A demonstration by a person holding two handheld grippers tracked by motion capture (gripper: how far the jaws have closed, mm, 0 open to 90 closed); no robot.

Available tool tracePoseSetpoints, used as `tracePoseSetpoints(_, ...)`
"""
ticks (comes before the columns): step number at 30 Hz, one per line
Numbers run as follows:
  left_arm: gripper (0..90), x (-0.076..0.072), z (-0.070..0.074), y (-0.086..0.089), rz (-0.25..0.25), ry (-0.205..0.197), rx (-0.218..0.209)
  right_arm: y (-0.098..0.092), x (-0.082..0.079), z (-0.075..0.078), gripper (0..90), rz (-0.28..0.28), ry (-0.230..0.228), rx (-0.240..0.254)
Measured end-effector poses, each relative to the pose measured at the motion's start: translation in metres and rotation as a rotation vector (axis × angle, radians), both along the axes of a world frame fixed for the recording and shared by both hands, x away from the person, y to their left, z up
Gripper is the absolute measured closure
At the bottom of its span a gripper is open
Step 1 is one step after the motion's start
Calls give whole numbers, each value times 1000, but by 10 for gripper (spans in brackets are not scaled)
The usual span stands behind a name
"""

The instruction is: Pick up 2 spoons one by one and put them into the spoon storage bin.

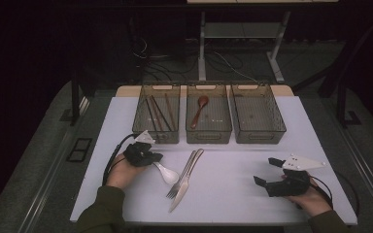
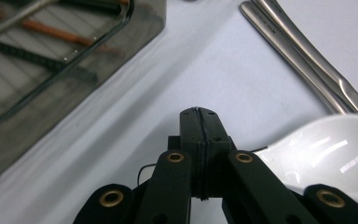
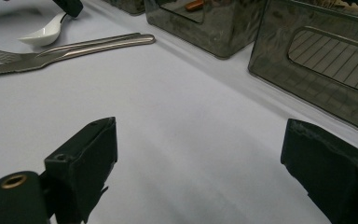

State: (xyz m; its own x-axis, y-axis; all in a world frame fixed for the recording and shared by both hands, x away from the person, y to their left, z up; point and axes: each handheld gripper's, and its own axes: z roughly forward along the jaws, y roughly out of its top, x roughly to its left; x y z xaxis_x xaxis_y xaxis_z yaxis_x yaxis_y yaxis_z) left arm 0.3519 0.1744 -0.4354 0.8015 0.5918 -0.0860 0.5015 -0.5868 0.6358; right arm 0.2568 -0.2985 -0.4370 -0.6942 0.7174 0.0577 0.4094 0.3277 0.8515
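**Left jaws pressed together at the white spoon's handle; right jaws spread over bare table**

In the left gripper view the left gripper (image 2: 199, 122) has its two black jaws pressed flat together, only a thin seam between them. The glossy white plastic spoon (image 2: 328, 156) lies with its bowl at about four o'clock from the jaw tips, and its handle runs in under the jaws. Whether the pads actually pinch that handle cannot be told, since the joint is hidden. From the high view, the left gripper (image 1: 151, 158) sits at the handle end of the spoon (image 1: 167, 174), whose bowl points toward five o'clock.

The right gripper (image 3: 200, 154) holds its jaws wide apart with nothing but white tabletop (image 3: 177, 121) between them; in the high view it (image 1: 268, 172) rests at the table's four o'clock corner.

Just right of the spoon, a steel fork (image 1: 182, 177) and a steel table knife (image 1: 188, 180) lie side by side, touching, handles toward one o'clock.

At twelve o'clock stand three smoky transparent bins: the left bin (image 1: 156, 114) holds dark and brown chopsticks (image 1: 160, 112), the middle bin (image 1: 209, 116) a brown wooden spoon (image 1: 199, 109), then the right bin (image 1: 257, 115).
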Motion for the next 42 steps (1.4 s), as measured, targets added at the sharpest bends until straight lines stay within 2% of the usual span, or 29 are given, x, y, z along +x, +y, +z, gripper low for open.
tracePoseSetpoints(6,892,-8,0,12,3,12,-9,0,0,0,107,-1,-3,-6)
tracePoseSetpoints(11,892,-21,-2,22,1,26,-9,0,0,0,107,0,-2,-8)
tracePoseSetpoints(15,892,-31,-3,26,-5,30,1,1,0,0,107,-1,-1,-10)
tracePoseSetpoints(19,892,-42,-2,26,-12,45,-6,1,1,0,107,1,-2,-13)
tracePoseSetpoints(23,892,-46,-2,26,-12,46,-7,1,0,0,107,0,-4,-12)
tracePoseSetpoints(26,890,-45,0,26,3,24,-34,2,0,0,107,0,-4,-12)
tracePoseSetpoints(29,808,-45,4,21,5,-1,-92,2,0,0,107,3,-5,-13)
tracePoseSetpoints(35,672,-44,11,1,-16,-40,-136,2,0,0,107,1,2,-12)
tracePoseSetpoints(38,581,-40,14,-12,-13,-59,-172,3,0,0,107,-4,4,-12)
tracePoseSetpoints(42,528,-29,19,-27,-34,-41,-193,2,0,0,107,-10,1,-12)
